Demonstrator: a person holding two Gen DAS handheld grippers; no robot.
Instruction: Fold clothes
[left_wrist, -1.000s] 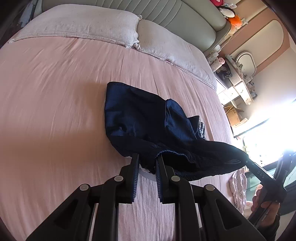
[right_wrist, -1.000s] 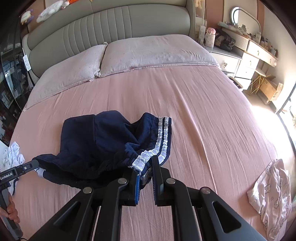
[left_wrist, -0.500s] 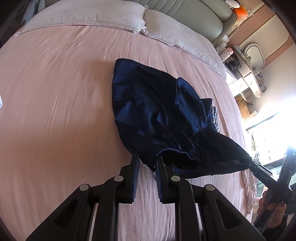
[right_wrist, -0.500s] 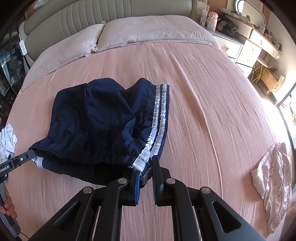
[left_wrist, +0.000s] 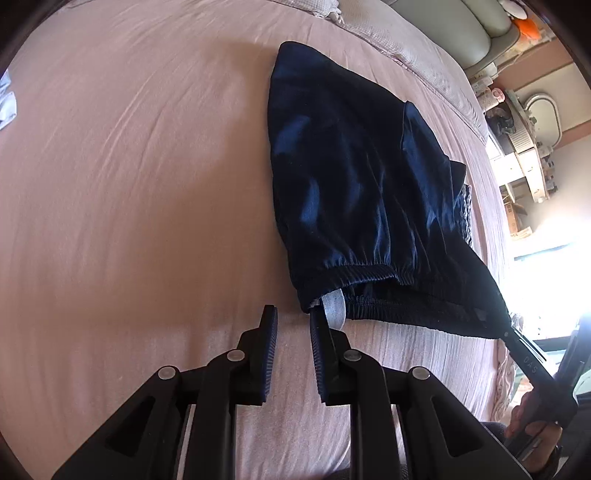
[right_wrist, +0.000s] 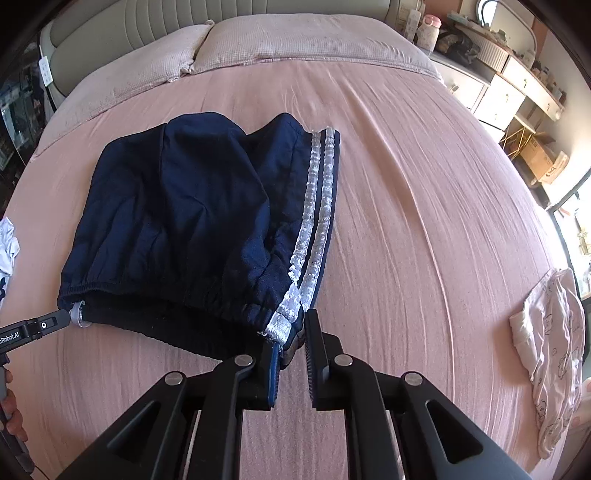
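Shorts (right_wrist: 192, 221), navy, light and limp, lie at frame centre on the pink bed (right_wrist: 424, 221), best held by the elastic waistband, whose two corners the narrow jaws pinch.

A home bedroom: a bed (right_wrist: 406, 177) with pink sheet, pillows (right_wrist: 303, 40), padded headboard (right_wrist: 147, 22), and a cluttered dresser (right_wrist: 498, 74).

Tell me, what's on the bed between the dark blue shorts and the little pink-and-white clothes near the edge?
Nothing. In the right wrist view, only bare pink sheet stretches from the navy shorts to the pale garment.
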